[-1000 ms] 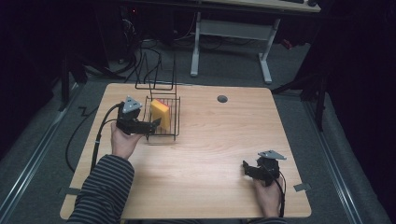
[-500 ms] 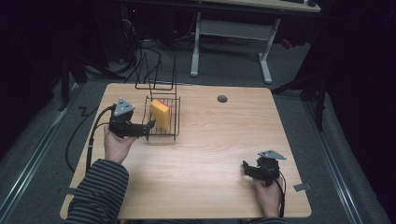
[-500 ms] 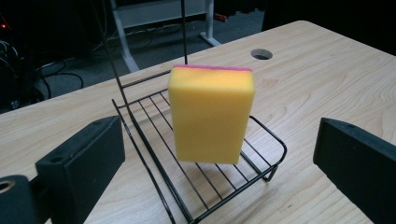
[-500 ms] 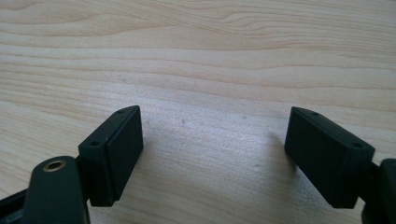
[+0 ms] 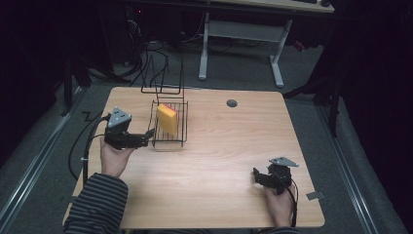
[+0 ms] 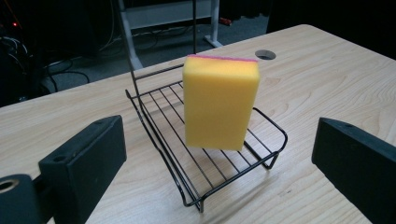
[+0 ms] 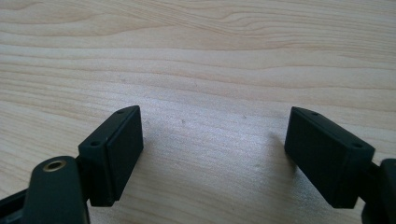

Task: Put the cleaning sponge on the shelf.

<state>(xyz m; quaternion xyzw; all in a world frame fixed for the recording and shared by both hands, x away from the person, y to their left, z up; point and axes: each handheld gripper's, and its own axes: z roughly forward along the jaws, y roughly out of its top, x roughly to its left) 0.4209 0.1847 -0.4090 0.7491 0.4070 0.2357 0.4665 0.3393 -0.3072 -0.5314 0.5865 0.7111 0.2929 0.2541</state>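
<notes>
High view, left to right: the left gripper (image 5: pixel 146 138) is held just beside the near left edge of the wire rack (image 5: pixel 181 142), with its jaws spread apart and nothing between them. The left gripper view confirms this: both black jaws stand wide at the bottom corners, and the rack lies ahead of them, apart from both.

The yellow sponge (image 6: pixel 219 100) stands on edge inside the rack, resting on the wire floor, with a thin pink layer at the far side visible along its top. It appears to lean slightly toward the rack's tall back frame; contact with that frame cannot be confirmed. Neither jaw touches the sponge.

Further right, the table (image 5: pixel 234 146) carries a round cable hole (image 5: pixel 232 103) near its far edge.

At the near right, the right gripper (image 5: pixel 258 176) rests low over bare wood, well apart from the rack. The right gripper view shows its jaws parted with only the tabletop between them.

Assessment: the sponge sits in the rack and is free of both grippers, so the placement looks complete. Remaining work is judged small: clear the left gripper from the rack without knocking it.
</notes>
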